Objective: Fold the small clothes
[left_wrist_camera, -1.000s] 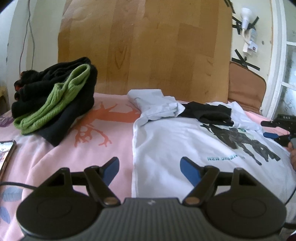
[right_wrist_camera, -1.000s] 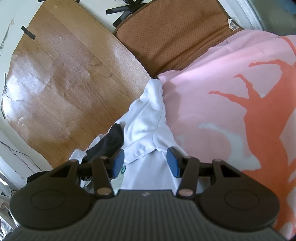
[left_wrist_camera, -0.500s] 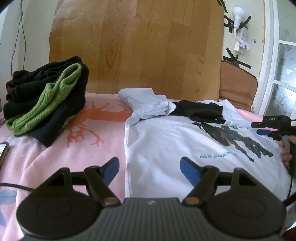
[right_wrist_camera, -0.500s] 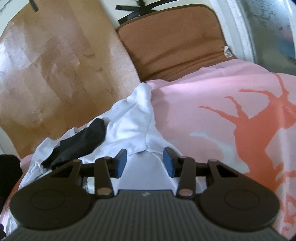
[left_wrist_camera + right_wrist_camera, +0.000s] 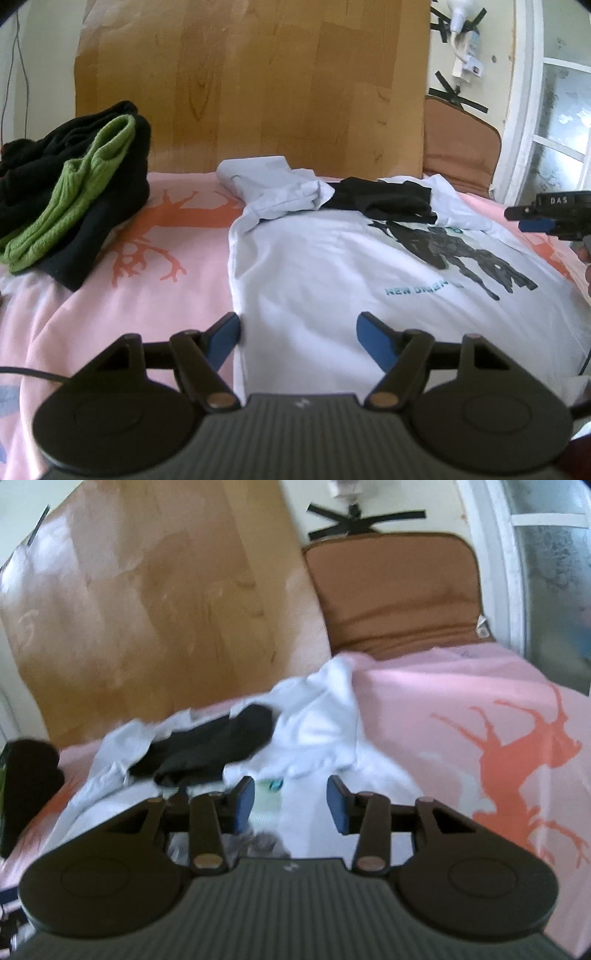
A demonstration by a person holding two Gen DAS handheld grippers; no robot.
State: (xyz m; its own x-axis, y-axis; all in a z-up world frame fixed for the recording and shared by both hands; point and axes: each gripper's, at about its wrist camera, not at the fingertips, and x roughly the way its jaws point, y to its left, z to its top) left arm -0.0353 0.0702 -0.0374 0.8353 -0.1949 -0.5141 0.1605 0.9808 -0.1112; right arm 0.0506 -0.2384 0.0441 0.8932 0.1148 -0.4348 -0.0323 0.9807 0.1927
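Note:
A white T-shirt [image 5: 332, 280] with a dark print lies flat on the pink bedcover [image 5: 129, 295]. A black garment [image 5: 384, 199] and a pale folded piece [image 5: 273, 184] rest on its far end. My left gripper [image 5: 297, 325] hovers over the shirt's near left edge, jaws closing but apart, pads pressing on nothing. My right gripper [image 5: 532, 218] shows at the right edge, above the shirt's right side. In the right wrist view the right gripper [image 5: 291, 794] hangs above the T-shirt [image 5: 317, 720], jaws opening and empty, with the black garment [image 5: 214, 742] ahead to the left.
A pile of black and green clothes [image 5: 74, 192] sits at the far left of the bed. A wooden panel [image 5: 258, 74] stands behind the bed, with a brown cushion [image 5: 395, 590] and a window frame [image 5: 524, 129] at the right. A cable [image 5: 22, 373] trails at the near left.
My right gripper has rolled level, risen and pulled back from the shirt's sleeve, its jaws narrower than a second ago. The left view has turned slightly; the phone at its left edge has gone.

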